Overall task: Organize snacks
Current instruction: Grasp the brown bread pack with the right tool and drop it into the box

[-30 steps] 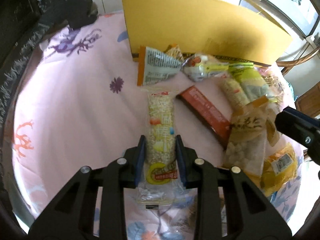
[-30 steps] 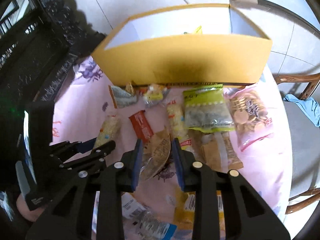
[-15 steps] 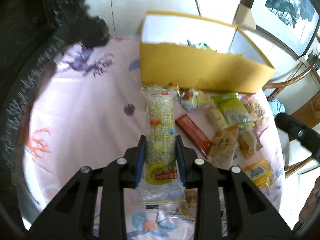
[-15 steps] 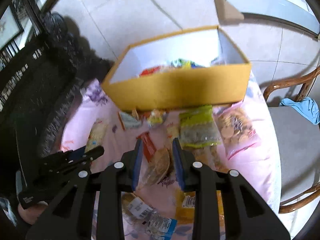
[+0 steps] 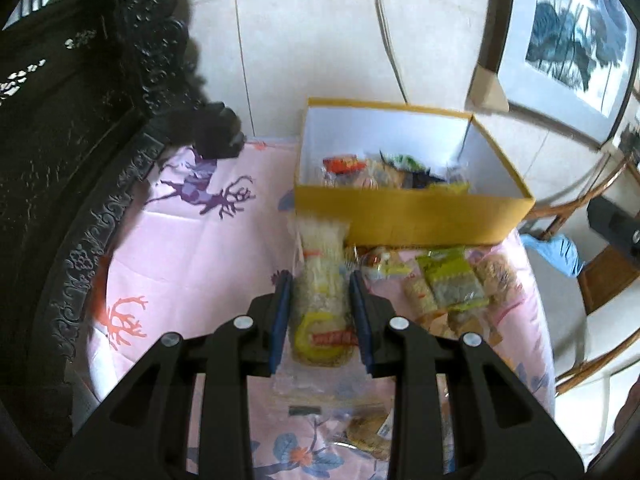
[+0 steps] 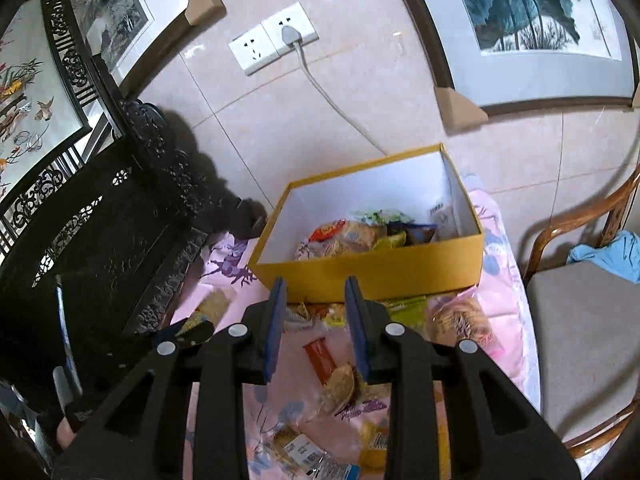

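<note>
My left gripper (image 5: 320, 280) is shut on a long clear packet of puffed rice (image 5: 320, 300), held in the air above the pink tablecloth (image 5: 208, 256). The same packet (image 6: 214, 306) shows at the left of the right wrist view. The yellow box (image 5: 416, 216) stands open at the back of the table with several snack packets inside. My right gripper (image 6: 315, 282) hovers in front of the box (image 6: 372, 272), jaws drawn in close with nothing between the pads. Below it on the cloth lie a brown cookie packet (image 6: 338, 386) and an orange bar (image 6: 320, 354).
A green packet (image 6: 404, 304), a bag of round crackers (image 6: 460, 320) and other snacks lie in front of the box. Dark carved furniture (image 5: 80, 160) borders the table on the left. A wooden chair (image 6: 580, 320) stands to the right.
Both grippers have risen and tipped up, so the inside of the box now shows. The rice packet went up with the left gripper. The brown cookie packet stayed on the cloth.
</note>
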### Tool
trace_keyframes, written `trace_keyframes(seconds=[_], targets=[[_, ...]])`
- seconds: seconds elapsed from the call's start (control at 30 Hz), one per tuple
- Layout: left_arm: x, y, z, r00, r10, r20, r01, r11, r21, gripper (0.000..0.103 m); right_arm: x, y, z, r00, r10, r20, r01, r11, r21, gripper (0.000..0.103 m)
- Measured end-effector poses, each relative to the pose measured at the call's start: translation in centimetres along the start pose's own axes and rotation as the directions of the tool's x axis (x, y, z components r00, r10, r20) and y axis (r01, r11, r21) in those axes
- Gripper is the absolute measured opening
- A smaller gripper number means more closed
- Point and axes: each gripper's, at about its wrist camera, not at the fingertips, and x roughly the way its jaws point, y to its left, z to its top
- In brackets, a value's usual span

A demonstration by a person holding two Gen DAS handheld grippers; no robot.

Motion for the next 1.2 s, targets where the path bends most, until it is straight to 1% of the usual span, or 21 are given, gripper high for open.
trace_keyframes(seconds=[0.13, 0.23, 0.33, 0.4, 0.43, 0.47, 0.5, 0.53, 0.6, 0.67, 0.73, 0.8, 0.83, 0.87, 0.9, 0.93, 0.97, 1.03, 1.07, 1.17, 1.2], targets=[[-1.5, -0.2, 1.6, 0.996, -0.058, 0.067, 0.056, 0.998, 0.038, 0.029, 0.1, 0.1, 1.1, 1.0, 0.001, 0.012, -0.001, 1.0, 0.014, 0.03], [-1.6, -0.6, 2.6, 0.993, -0.059, 0.099, 0.053, 0.996, 0.069, 0.01, 0.2, 0.5, 1.8, 1.0, -0.003, 0.018, 0.003, 1.0, 0.015, 0.03], [-1.0, -0.4, 3.0, 0.994, -0.079, 0.081, 0.072, 0.994, 0.08, 0.01, -0.3, 0.8, 2.2, 0.999, -0.023, 0.04, 0.022, 1.0, 0.02, 0.03], [-0.5, 0.7, 2.4, 0.995, -0.076, 0.07, 0.073, 0.996, 0.051, 0.011, -1.0, 0.7, 2.2, 0.998, -0.033, 0.051, 0.031, 0.999, 0.044, 0.03], [0.1, 1.4, 1.9, 0.996, -0.069, 0.05, 0.067, 0.997, 0.028, 0.025, -1.3, 0.7, 2.1, 0.998, -0.037, 0.053, 0.034, 0.998, 0.044, 0.03], [0.8, 1.9, 1.3, 0.998, -0.056, 0.033, 0.056, 0.998, 0.017, 0.066, -1.6, 0.8, 2.0, 0.998, -0.042, 0.054, 0.04, 0.998, 0.04, 0.03], [1.3, 2.2, 0.7, 0.999, -0.043, 0.02, 0.042, 0.999, 0.022, 0.087, -1.8, 0.8, 2.0, 0.997, -0.053, 0.053, 0.051, 0.998, 0.033, 0.03], [1.9, 2.5, -0.1, 1.0, -0.021, 0.011, 0.021, 0.999, 0.042, 0.096, -2.0, 0.8, 2.0, 0.997, -0.063, 0.055, 0.061, 0.998, 0.03, 0.03], [3.9, 2.6, -1.7, 0.999, 0.026, -0.021, -0.023, 0.993, 0.112, 0.096, -2.3, 0.4, 1.9, 0.996, -0.066, 0.056, 0.064, 0.997, 0.045, 0.03], [6.0, 2.7, -2.8, 0.997, 0.055, -0.062, -0.045, 0.989, 0.143, 0.096, -2.3, -0.1, 1.9, 0.995, -0.076, 0.057, 0.073, 0.996, 0.058, 0.03], [8.4, 2.7, -3.5, 0.993, 0.008, -0.12, 0.004, 0.994, 0.105, 0.096, -2.1, -0.6, 1.9, 0.994, -0.091, 0.056, 0.087, 0.994, 0.058, 0.03], [11.0, 2.2, -4.0, 0.979, -0.091, -0.183, 0.096, 0.995, 0.02, 0.096, -1.6, -1.2, 1.9, 0.995, -0.094, 0.045, 0.091, 0.994, 0.065, 0.03], [12.7, 1.8, -4.4, 0.971, -0.104, -0.215, 0.101, 0.995, -0.026, 0.095, -1.2, -1.5, 1.9, 0.995, -0.093, 0.037, 0.091, 0.993, 0.071, 0.03], [13.6, 1.5, -4.8, 0.967, -0.087, -0.239, 0.077, 0.996, -0.051, 0.073, -0.9, -1.6, 1.9, 0.995, -0.091, 0.031, 0.088, 0.993, 0.074, 0.03], [15.6, 1.4, -5.5, 0.956, -0.068, -0.285, 0.041, 0.994, -0.099, 0.058, -0.5, -1.9, 1.9, 0.996, -0.086, 0.02, 0.084, 0.993, 0.078, 0.03], [16.7, 1.3, -5.8, 0.945, -0.146, -0.291, 0.1, 0.981, -0.168, 0.038, -0.2, -2.0, 1.9, 0.997, -0.079, 0.013, 0.078, 0.994, 0.077, 0.03], [16.6, 0.9, -5.6, 0.959, -0.116, -0.257, 0.076, 0.984, -0.161, 0.03, 0.1, -2.0, 1.8, 0.997, -0.076, 0.009, 0.075, 0.994, 0.074, 0.03], [16.9, -0.6, -5.3, 0.954, -0.102, -0.283, 0.089, 0.994, -0.061, 0.029, 1.0, -1.9, 1.6, 0.997, -0.076, -0.026, 0.077, 0.996, 0.036, 0.031], [16.8, -0.7, -5.4, 0.953, -0.098, -0.285, 0.087, 0.995, -0.052, 0.028, 2.1, -1.7, 1.1, 0.993, -0.084, -0.086, 0.084, 0.996, -0.002, 0.036], [16.6, 0.7, -5.9, 0.952, -0.101, -0.29, 0.075, 0.992, -0.098, 0.029, 5.1, -0.8, -1.8, 0.967, -0.19, -0.169, 0.183, 0.981, -0.056, 0.091], [16.4, 1.2, -6.2, 0.952, -0.094, -0.291, 0.065, 0.992, -0.108, 0.029, 6.7, -0.3, -3.6, 0.959, -0.205, -0.194, 0.192, 0.978, -0.084, 0.093]])
